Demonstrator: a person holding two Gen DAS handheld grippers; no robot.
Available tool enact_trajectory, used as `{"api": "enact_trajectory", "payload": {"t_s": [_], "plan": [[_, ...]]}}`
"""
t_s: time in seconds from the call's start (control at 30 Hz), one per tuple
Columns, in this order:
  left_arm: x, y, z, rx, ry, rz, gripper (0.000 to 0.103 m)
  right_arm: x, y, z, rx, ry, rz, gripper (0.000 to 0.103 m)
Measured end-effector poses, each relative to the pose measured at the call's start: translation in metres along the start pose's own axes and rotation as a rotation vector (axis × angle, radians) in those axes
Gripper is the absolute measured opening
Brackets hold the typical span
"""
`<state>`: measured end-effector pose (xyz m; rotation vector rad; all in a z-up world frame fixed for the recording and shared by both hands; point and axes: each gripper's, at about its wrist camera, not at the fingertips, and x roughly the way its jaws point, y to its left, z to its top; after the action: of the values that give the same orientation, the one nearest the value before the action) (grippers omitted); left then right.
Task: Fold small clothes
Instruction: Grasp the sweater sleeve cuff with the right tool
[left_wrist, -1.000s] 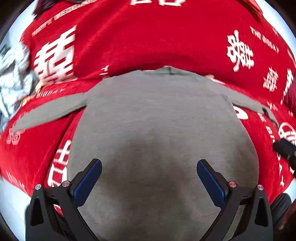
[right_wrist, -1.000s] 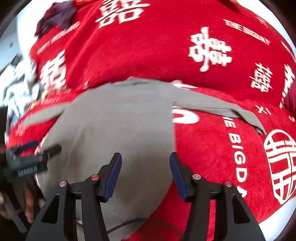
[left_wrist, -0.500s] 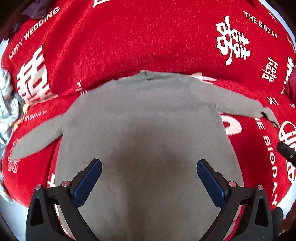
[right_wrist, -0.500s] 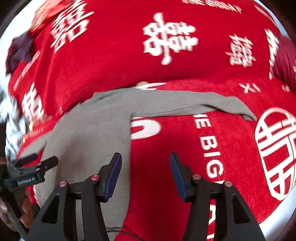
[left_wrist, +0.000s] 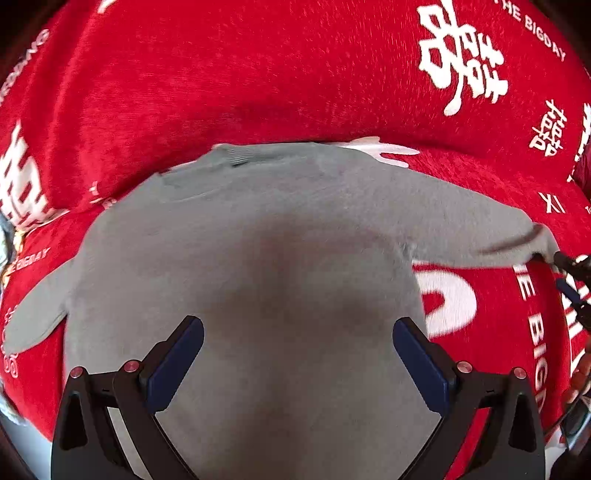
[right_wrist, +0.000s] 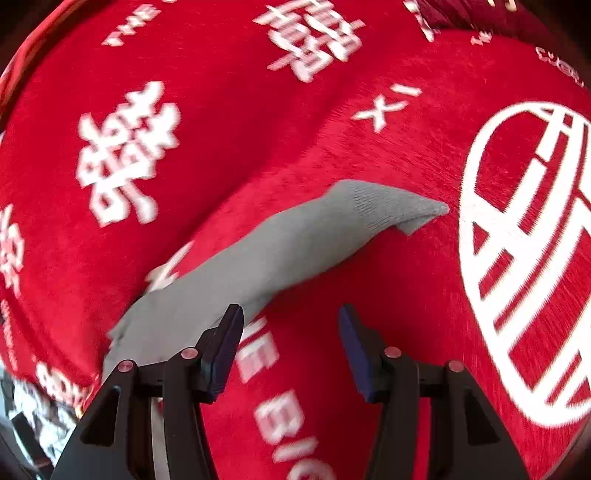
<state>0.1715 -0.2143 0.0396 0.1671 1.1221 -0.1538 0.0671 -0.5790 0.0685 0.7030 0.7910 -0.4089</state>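
Lying flat and spread out on the red cloth (left_wrist: 258, 92) is the grey sweater (left_wrist: 258, 240), collar at the far edge and both sleeves stretched out to the sides. Above its body hangs the left gripper (left_wrist: 297, 354), jaws wide apart, nothing between them, pointing down at the lower middle of the fabric. Over to the right, the right gripper (right_wrist: 291, 343) hovers near the right sleeve (right_wrist: 266, 258), jaws open and empty too. That sleeve runs diagonally, its ribbed cuff (right_wrist: 391, 208) farthest away, slightly folded under at the tip. White lettering (right_wrist: 129, 155) covers the red cloth all around.
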Motion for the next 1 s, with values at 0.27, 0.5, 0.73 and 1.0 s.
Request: {"api": "enact_trajectory", "payload": {"t_s": [0.27,0.5,0.73,1.0], "plan": [[0.040,-0.003,0.037,-0.089,0.041,-0.026,0.103,0.036,-0.015,0.034,0.142,-0.036,0.077,0.056],[0.059,-0.009,0.051,-0.103,0.051,-0.016,0.103,0.050,-0.026,0.050,0.192,-0.073,0.105,0.040],[0.064,-0.022,0.053,-0.046,0.025,0.027,0.103,0.040,-0.036,0.045,0.209,-0.098,0.115,0.026],[0.061,-0.015,0.052,-0.065,0.017,0.028,0.103,0.051,-0.036,0.059,0.243,-0.084,0.141,0.050]]}}
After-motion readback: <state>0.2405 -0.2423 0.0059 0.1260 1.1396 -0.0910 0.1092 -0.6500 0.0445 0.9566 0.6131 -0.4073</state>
